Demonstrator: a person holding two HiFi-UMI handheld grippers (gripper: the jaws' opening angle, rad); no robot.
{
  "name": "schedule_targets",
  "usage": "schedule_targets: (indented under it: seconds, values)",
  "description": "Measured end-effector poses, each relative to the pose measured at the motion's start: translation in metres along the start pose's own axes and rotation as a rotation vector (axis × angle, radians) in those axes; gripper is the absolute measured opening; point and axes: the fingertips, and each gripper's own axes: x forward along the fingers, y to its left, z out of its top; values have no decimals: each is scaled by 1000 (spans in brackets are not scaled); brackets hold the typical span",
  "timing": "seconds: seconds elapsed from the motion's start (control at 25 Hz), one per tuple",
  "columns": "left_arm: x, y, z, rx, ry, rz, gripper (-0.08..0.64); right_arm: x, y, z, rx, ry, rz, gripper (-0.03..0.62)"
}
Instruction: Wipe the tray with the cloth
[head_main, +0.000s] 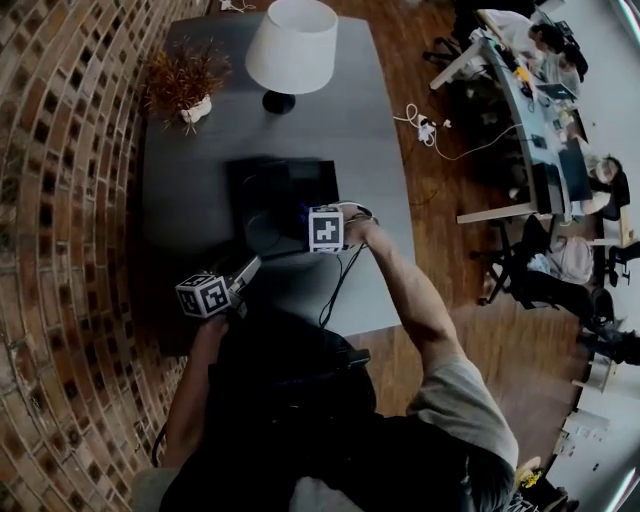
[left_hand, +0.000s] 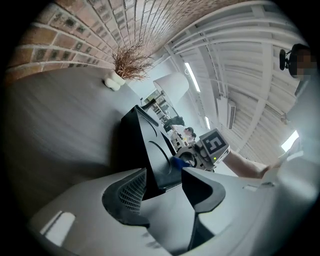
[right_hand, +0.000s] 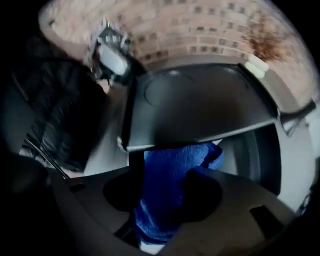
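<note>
Jaws, left: we have the left gripper (left_hand: 162, 182) clamped on the tray (left_hand: 145, 145), its near rim wedged against the ribbed pad (left_hand: 134, 189).
Jaws, right: our right gripper (right_hand: 162, 194) pinches the cloth (right_hand: 170, 165); a thick fold fills the gap and a tuft spills past the tips.
Why the left grip: we judge it an anchor, so the tray does not slide on the table (head_main: 180, 200) while we rub.
Why the right pose: we point it steeply down, likely so that the bunched cloth, not the jaws, meets the tray.
Where the tray is: mid-table, between us and the lamp (head_main: 292, 45), with both grippers at its near side.
Where the cloth is: at the tray's near edge, close to the round well. We cannot tell whether it presses on the surface or hangs just off the rim, because the right gripper view is blurred.
Tray: black, hard and matt, moulded plastic by the look, with a raised lip, one round well and shallow rectangular bays.
Cloth: deep blue with a soft nap, like terry or microfibre, crumpled into a wad.
Table: grey, smooth, faintly grained.
Surroundings: a brick wall (head_main: 50, 200), a dried plant (head_main: 185, 80) in a white pot and the lamp's white shade, all well apart from the tray.
</note>
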Motion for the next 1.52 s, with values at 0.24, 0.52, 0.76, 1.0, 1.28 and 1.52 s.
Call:
schedule_targets:
  seconds: [0.24,0.52,0.76,1.0,1.28,1.52]
  values:
    - [-2,-3,1,3,-2,-11,218,-90,2,-16,345,-637,-149,196]
    - [-4,4,8,-8,-16,-1,218,-165,77,-176,733,-700,-403,199]
    - [-1,2,6,-15,-9,-3,218,-27,139,-225,876,-321,-287,219]
    - [-11,9,12,-15,-26,10,218,1,164,-255,819,-163,-265,390]
    - [-18,28,52,-17,-115,32,218,-145,72,-151,855,-918,-290,362]
    - [5,29,74,22,-123,51,218,-63,-13,-79,923,-918,-63,359]
